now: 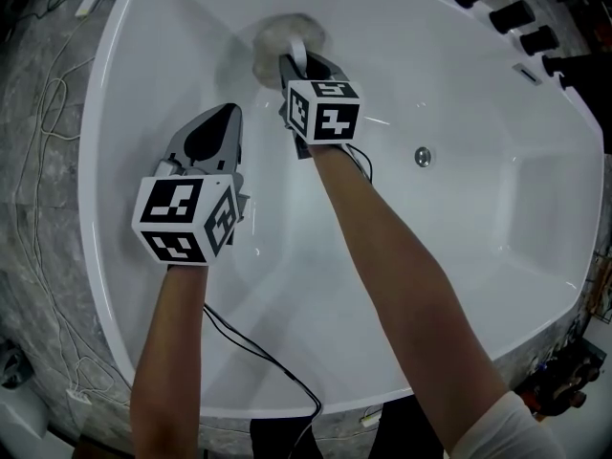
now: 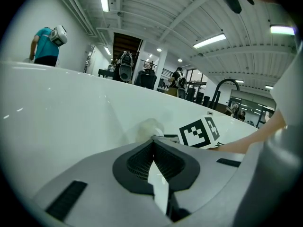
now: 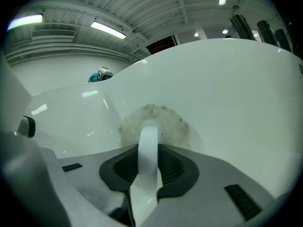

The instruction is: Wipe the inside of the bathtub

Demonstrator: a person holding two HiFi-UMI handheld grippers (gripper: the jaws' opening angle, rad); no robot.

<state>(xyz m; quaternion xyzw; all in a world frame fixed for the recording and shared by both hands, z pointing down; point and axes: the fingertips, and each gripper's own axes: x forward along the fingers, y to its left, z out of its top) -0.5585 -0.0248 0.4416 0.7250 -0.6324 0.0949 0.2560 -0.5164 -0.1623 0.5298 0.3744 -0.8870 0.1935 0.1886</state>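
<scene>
The white bathtub [image 1: 96, 208] fills the head view. A round grey-white wiping pad [image 1: 283, 38] lies flat against the tub's far inner wall. My right gripper [image 1: 298, 65] is shut on the pad's white strap handle [image 3: 148, 143], and the pad [image 3: 161, 122] shows just past the jaws in the right gripper view. My left gripper [image 1: 229, 115] hovers inside the tub, left of and nearer than the right one; its jaws are shut with nothing in them [image 2: 153, 143]. The left gripper view shows the pad [image 2: 149, 126] and the right gripper's marker cube [image 2: 199, 132] ahead.
A round metal fitting [image 1: 422, 156] sits on the tub's right inner wall. Black bottles [image 1: 507, 12] stand on the far right rim, near a black tap [image 2: 225, 86]. Cables [image 1: 258, 352] trail from the grippers over the near rim. A person in a teal shirt [image 2: 47, 44] stands beyond the tub.
</scene>
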